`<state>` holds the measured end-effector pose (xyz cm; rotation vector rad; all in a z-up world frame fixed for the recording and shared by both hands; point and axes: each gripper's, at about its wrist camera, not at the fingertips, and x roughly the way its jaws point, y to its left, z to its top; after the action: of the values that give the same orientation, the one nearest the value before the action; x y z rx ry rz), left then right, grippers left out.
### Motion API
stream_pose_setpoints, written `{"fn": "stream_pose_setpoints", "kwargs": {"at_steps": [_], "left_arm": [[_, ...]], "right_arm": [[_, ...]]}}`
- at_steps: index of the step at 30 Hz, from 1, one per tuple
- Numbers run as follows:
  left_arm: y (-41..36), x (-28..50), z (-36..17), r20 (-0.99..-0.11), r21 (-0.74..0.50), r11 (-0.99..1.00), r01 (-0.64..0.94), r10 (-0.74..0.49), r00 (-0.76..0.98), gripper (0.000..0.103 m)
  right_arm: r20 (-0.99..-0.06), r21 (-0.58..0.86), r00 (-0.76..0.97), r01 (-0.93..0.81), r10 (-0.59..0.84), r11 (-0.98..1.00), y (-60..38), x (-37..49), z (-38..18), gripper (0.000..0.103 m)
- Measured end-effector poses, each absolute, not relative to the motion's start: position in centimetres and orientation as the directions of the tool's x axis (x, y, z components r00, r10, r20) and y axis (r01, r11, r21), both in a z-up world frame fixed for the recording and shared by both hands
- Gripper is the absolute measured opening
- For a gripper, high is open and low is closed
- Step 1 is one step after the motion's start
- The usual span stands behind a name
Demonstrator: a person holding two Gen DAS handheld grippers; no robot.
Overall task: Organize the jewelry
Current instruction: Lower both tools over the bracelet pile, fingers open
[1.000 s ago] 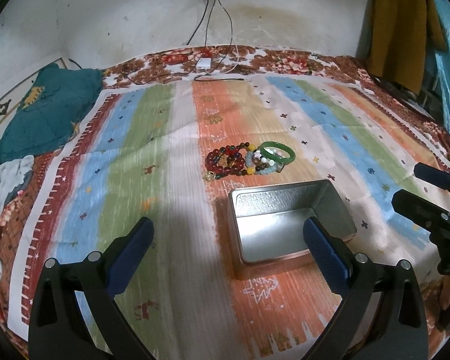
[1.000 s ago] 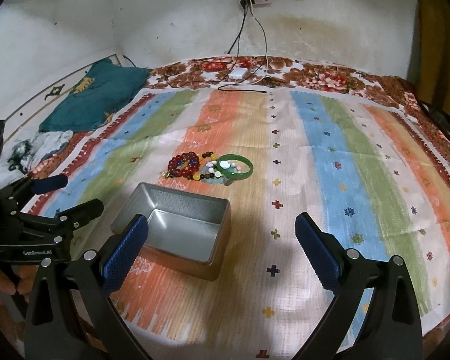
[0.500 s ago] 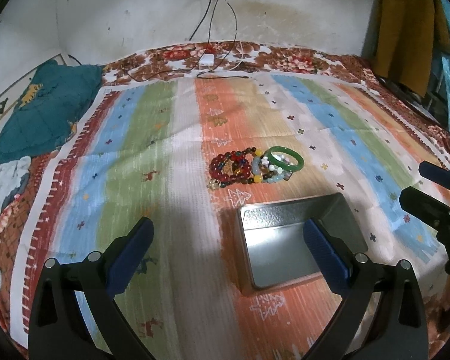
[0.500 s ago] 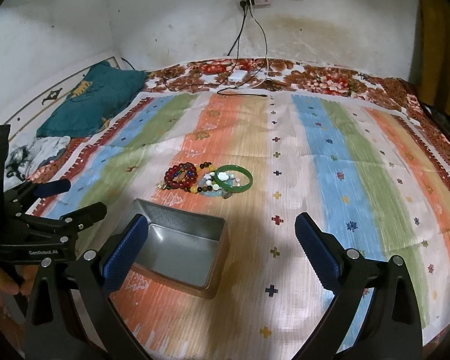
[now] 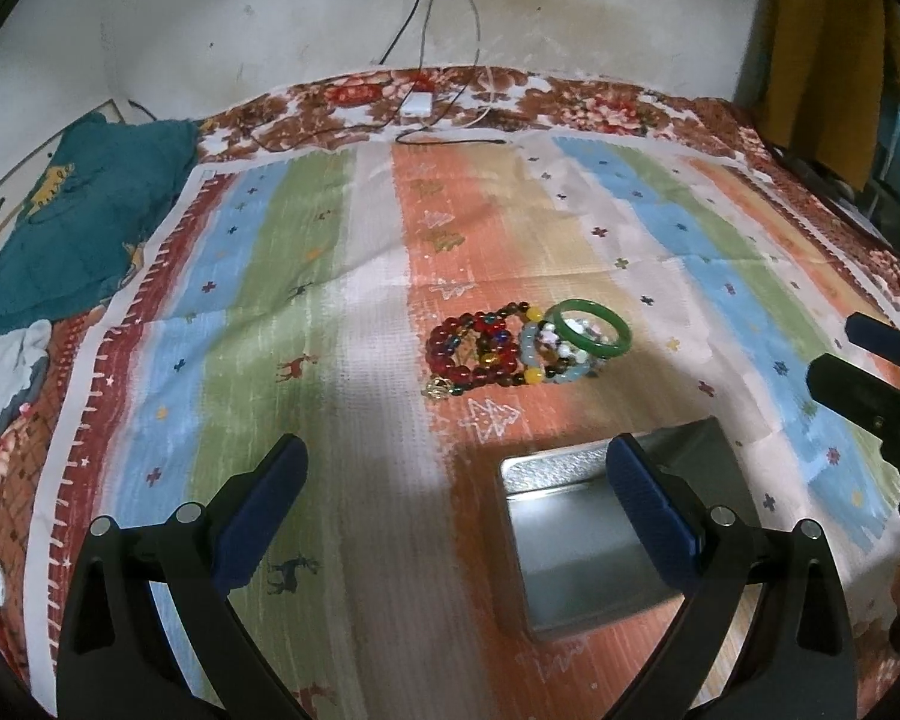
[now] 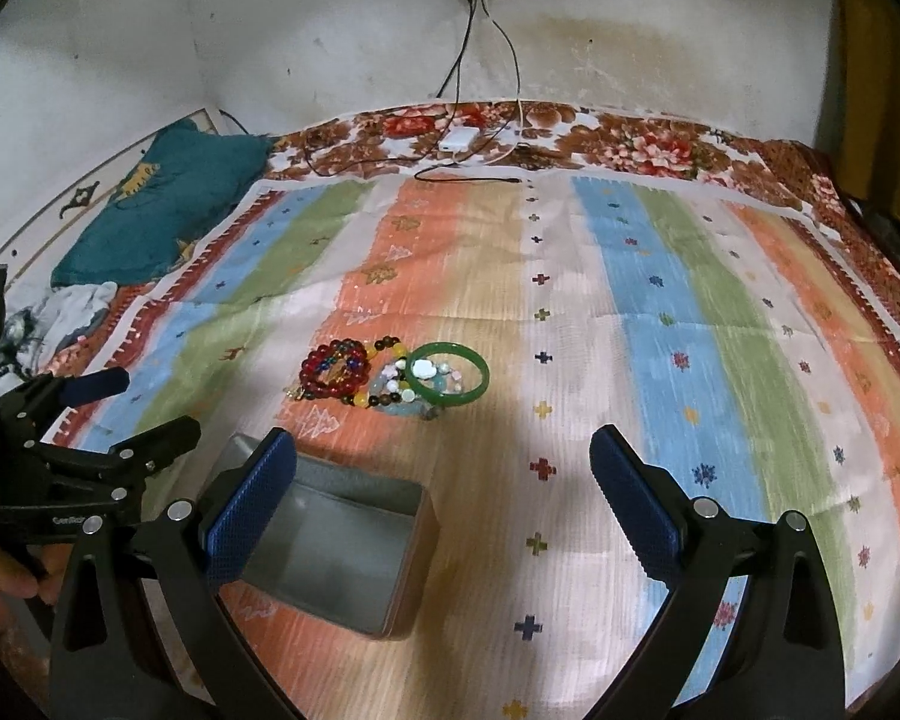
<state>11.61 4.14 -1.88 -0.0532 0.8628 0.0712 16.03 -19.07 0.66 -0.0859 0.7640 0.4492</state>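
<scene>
A small heap of jewelry lies on the striped bedspread (image 5: 306, 324): a green bangle (image 5: 592, 329) on the right of the heap, partly resting on a string of pale and white beads (image 5: 555, 354), with a dark red bead bracelet (image 5: 471, 351) touching them on the left and a small gold charm (image 5: 438, 387) at its near edge. In the right wrist view the bangle (image 6: 447, 372) shows as an open ring lying flat with pale beads inside it. Just nearer than the heap, and slightly right in the left view, stands an open, empty metal tin (image 5: 588, 531), its long side running roughly left to right; no piece is in it, so the sorting looks unstarted. The left tool (image 5: 456, 504) hovers above the bed with its blue pads wide apart and nothing between them; the heap lies ahead of it, slightly to the right, beyond the tin's far rim. The right tool (image 6: 444, 495) is likewise spread and empty, and the bangle sits almost straight ahead along its centre line, so the right hand seems better placed for a first pick, reaching forward and down past the tin (image 6: 342, 552). Far off, a teal cushion (image 5: 78, 222) lies at the left and charger cables (image 5: 444, 120) trail from the wall.
</scene>
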Motion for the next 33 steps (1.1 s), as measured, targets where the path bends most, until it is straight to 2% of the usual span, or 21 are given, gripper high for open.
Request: {"fn": "stream_pose_setpoints", "kwargs": {"at_steps": [33], "left_arm": [[7.0,20.0,-4.8,-0.823,-0.065,0.991,-0.121,0.015,0.567,0.097]], "right_arm": [[-0.790,0.067,0.538,-0.402,0.294,0.913,-16.9,24.3,-2.8,0.099]]}}
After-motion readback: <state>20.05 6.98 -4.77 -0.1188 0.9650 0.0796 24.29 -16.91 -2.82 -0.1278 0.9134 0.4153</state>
